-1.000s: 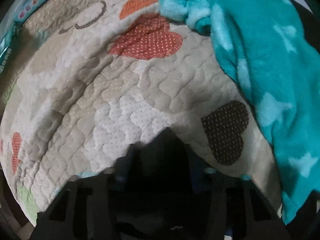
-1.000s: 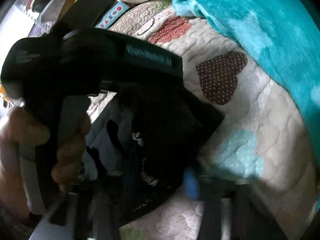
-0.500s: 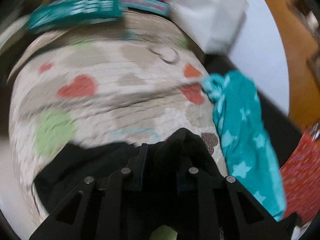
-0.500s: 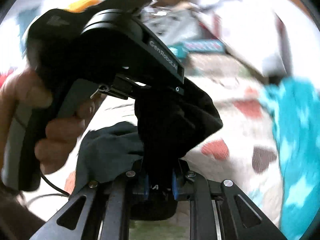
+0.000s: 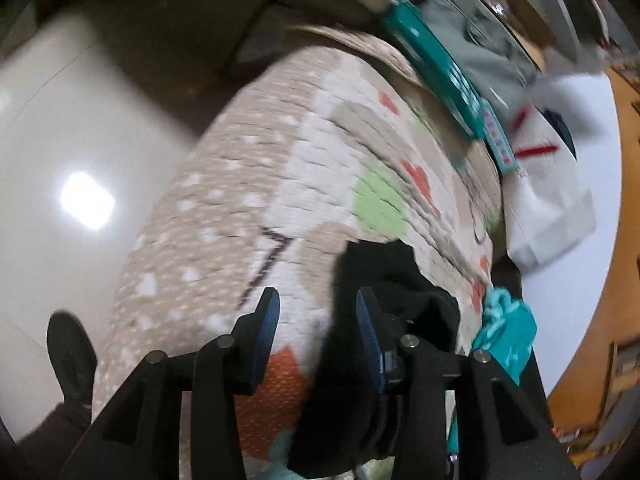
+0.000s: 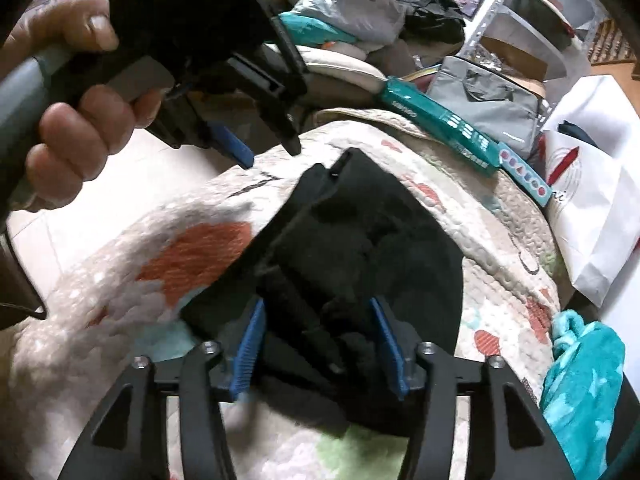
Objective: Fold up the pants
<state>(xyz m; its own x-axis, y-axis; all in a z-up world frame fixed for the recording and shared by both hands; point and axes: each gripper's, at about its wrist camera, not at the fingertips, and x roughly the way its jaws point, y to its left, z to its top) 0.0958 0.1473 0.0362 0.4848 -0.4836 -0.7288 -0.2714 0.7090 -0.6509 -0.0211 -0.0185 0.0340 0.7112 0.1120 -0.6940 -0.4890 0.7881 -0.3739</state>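
The black pants (image 6: 360, 248) lie bunched on the quilt (image 6: 120, 320), directly ahead of the right tool (image 6: 320, 344) and partly between its blue pads, which have just spread wide and seem to press nothing. The left tool (image 5: 318, 336), narrower and also just opened, has bare quilt in its gap, the pants just off its right finger. Flatten the bundle and find both hem corners before regripping.
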